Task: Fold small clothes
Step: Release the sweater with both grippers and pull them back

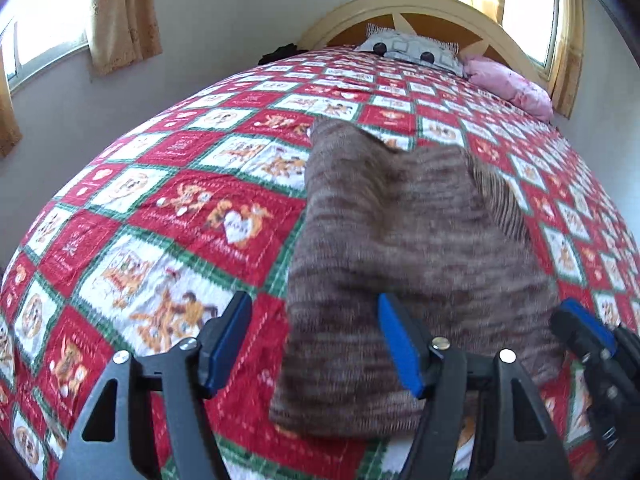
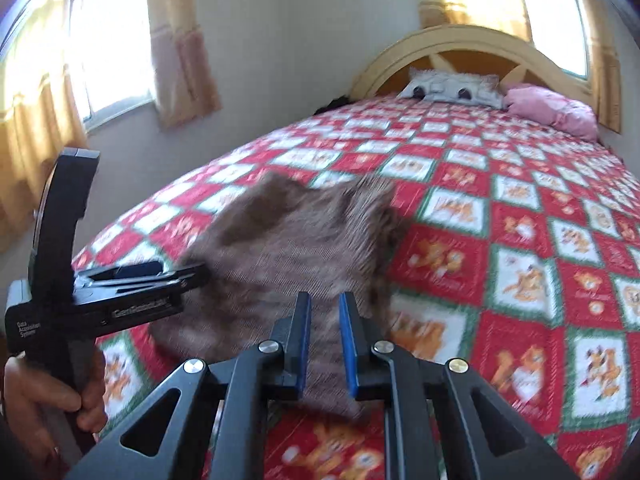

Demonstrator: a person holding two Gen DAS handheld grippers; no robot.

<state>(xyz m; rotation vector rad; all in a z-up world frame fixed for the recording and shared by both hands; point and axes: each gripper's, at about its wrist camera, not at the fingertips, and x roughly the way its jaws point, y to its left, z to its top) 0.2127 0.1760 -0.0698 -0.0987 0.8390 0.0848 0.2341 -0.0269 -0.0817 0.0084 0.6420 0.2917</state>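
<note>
A brown knitted garment point(image 1: 404, 248) lies on the red, white and green checked bedspread point(image 1: 168, 208); it also shows in the right wrist view point(image 2: 292, 240), blurred. My left gripper point(image 1: 316, 344) is open wide, its right finger over the garment's near left part and its left finger over the bedspread. It shows from the side in the right wrist view point(image 2: 176, 272), at the garment's left edge. My right gripper point(image 2: 325, 344) stands partly open over the garment's near edge, nothing clamped between its blue pads. It shows at the lower right of the left wrist view point(image 1: 584, 328).
A grey patterned pillow point(image 1: 412, 50) and a pink pillow point(image 1: 512, 84) lie at the wooden headboard point(image 1: 432, 8). Curtained windows point(image 2: 100, 52) are on the left wall and behind the bed. A dark item point(image 1: 280, 53) lies at the bed's far left edge.
</note>
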